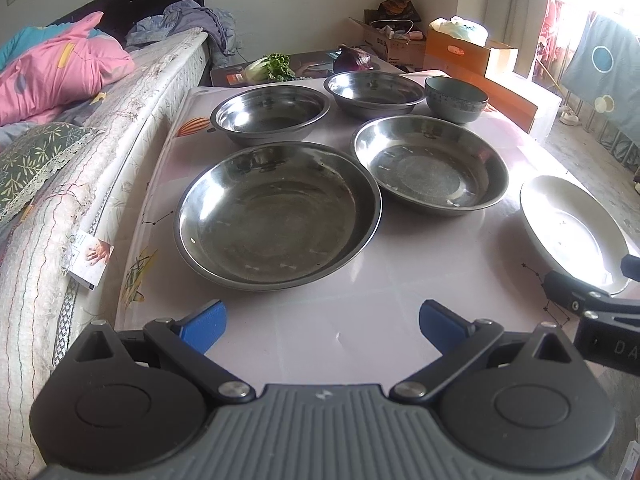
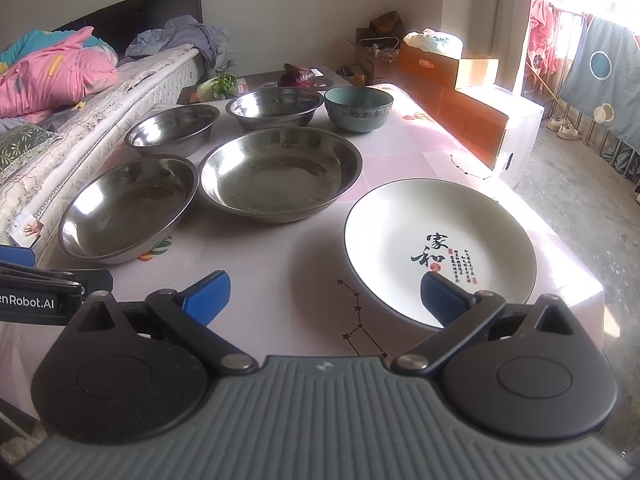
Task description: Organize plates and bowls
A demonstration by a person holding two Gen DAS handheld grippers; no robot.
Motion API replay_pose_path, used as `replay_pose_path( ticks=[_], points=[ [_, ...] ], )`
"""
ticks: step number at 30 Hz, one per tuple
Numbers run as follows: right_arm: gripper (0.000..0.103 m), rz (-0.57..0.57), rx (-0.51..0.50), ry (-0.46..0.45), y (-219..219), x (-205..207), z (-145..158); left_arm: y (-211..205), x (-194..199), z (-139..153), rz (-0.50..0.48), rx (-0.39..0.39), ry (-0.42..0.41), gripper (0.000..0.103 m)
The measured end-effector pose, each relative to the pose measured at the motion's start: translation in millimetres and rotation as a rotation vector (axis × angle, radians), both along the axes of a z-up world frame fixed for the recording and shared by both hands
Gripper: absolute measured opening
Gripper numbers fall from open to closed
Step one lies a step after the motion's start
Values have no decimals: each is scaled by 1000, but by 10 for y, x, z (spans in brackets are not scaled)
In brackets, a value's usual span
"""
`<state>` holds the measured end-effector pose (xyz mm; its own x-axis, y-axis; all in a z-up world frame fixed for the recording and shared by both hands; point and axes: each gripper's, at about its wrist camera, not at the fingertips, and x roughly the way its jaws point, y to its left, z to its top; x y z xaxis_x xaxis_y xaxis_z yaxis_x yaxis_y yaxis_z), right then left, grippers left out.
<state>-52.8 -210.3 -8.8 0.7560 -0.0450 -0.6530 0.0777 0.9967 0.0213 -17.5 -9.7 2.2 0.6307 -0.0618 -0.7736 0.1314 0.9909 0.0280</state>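
Left gripper hovers wide open, empty, before the near-left steel plate – three more steel dishes and a teal bowl lie farther back; right gripper gapes wide – its right finger overlaps the near rim of the white plate at near right
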Motion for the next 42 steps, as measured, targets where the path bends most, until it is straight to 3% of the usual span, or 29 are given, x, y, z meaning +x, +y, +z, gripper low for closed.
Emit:
replay_pose_path(
  ticks=[21,42],
  points=[
    [102,-9,0,-16,27,-208,175,-28,-224,80,-61,-13,7,103],
    [102,-20,-17,-25,76,-268,264,69,-232,125,-40,-33,-6,103]
  ],
)
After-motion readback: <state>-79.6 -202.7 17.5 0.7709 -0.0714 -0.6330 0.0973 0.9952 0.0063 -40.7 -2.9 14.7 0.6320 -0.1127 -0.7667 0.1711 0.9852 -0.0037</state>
